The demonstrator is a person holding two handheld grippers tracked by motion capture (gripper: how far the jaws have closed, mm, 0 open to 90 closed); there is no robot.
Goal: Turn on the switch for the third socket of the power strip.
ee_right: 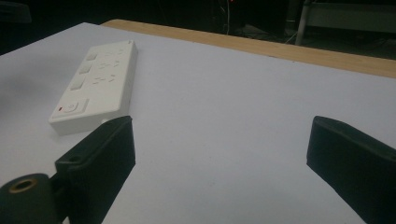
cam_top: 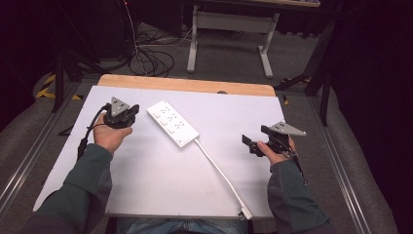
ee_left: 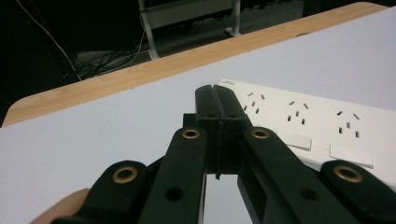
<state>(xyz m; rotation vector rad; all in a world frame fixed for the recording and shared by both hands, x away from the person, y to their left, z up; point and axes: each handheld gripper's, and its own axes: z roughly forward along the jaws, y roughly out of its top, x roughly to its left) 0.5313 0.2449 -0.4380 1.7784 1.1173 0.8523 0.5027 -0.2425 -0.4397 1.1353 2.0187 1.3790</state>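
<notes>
Power strip [ee_left: 308, 126] cropped at right edge

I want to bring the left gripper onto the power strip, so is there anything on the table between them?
Nothing visible. The left gripper, jaws shut, sits just left of the white power strip, with bare white tabletop between them. The strip's cord trails away towards the near table edge.

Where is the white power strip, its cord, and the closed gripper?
power strip [cam_top: 172, 123], high view, on its top face.
cord [cam_top: 219, 170], high view, on its middle stretch.
left gripper [ee_left: 216, 100], left gripper view, where its shut jaws meet.
</notes>
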